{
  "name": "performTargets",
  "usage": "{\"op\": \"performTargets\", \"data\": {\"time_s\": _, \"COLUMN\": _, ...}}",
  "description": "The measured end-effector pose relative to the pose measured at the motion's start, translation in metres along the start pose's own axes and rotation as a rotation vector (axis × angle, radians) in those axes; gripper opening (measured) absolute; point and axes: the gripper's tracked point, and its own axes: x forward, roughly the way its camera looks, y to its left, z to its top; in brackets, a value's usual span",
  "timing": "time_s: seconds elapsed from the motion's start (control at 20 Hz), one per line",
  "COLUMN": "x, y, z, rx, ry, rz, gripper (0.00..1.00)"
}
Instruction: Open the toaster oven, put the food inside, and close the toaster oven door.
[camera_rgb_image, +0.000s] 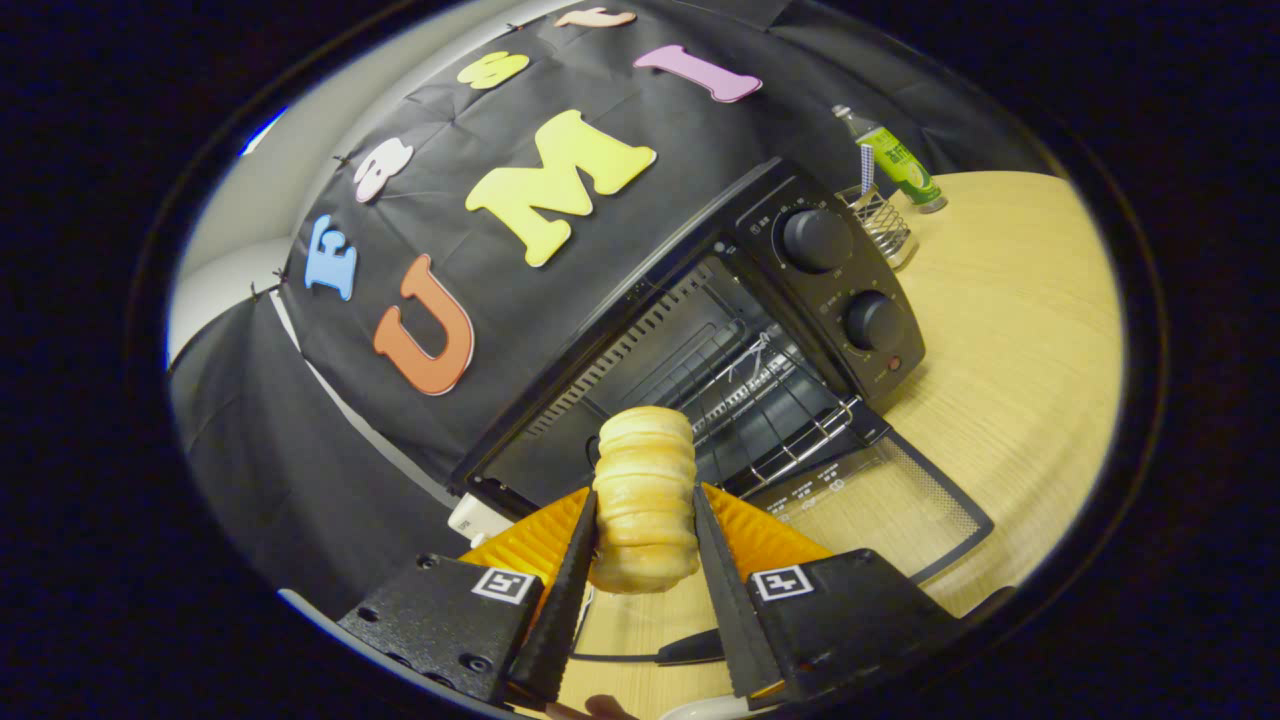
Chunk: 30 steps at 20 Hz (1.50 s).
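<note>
The gripper (645, 545) has both fingers closed against the sides of the ridged bread roll (645, 495), held just before the toaster oven (700, 330). That oven's door (880, 500) lies open. The roll appears light and soft; grip its midsection gently to avoid crushing.

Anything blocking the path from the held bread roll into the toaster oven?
Nothing visible. The gripper is shut on the pale ridged bread roll, and the black toaster oven just beyond has its glass door folded down, wire rack exposed.

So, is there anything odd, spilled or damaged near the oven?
Nothing stands out. The black toaster oven is open, its glass door lying flat on the wooden table; the fingers grip the ridged pale bread roll.
</note>
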Motion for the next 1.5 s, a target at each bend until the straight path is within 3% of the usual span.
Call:
{"op": "performTargets", "data": {"time_s": 0.4, "x": 0.052, "y": -0.005, "z": 0.021, "rx": -0.035, "ry": -0.033, "rz": 0.010, "gripper": 0.65}}
{"op": "performTargets", "data": {"time_s": 0.6, "x": 0.073, "y": 0.007, "z": 0.024, "rx": -0.022, "ry": 0.029, "rz": 0.069, "gripper": 0.66}}
{"op": "performTargets", "data": {"time_s": 0.8, "x": 0.080, "y": -0.010, "z": 0.053, "rx": -0.048, "ry": -0.048, "rz": 0.010, "gripper": 0.66}}
{"op": "performTargets", "data": {"time_s": 0.95, "x": 0.087, "y": -0.015, "z": 0.055, "rx": -0.074, "ry": -0.020, "rz": 0.005, "gripper": 0.67}}
{"op": "performTargets", "data": {"time_s": 1.2, "x": 0.078, "y": -0.010, "z": 0.049, "rx": -0.061, "ry": 0.001, "rz": 0.010, "gripper": 0.87}}
{"op": "performTargets", "data": {"time_s": 1.35, "x": 0.061, "y": -0.010, "z": 0.043, "rx": -0.038, "ry": 0.032, "rz": -0.003, "gripper": 0.91}}
{"op": "performTargets", "data": {"time_s": 1.5, "x": 0.039, "y": -0.012, "z": 0.045, "rx": -0.094, "ry": 0.010, "rz": -0.022, "gripper": 0.92}}
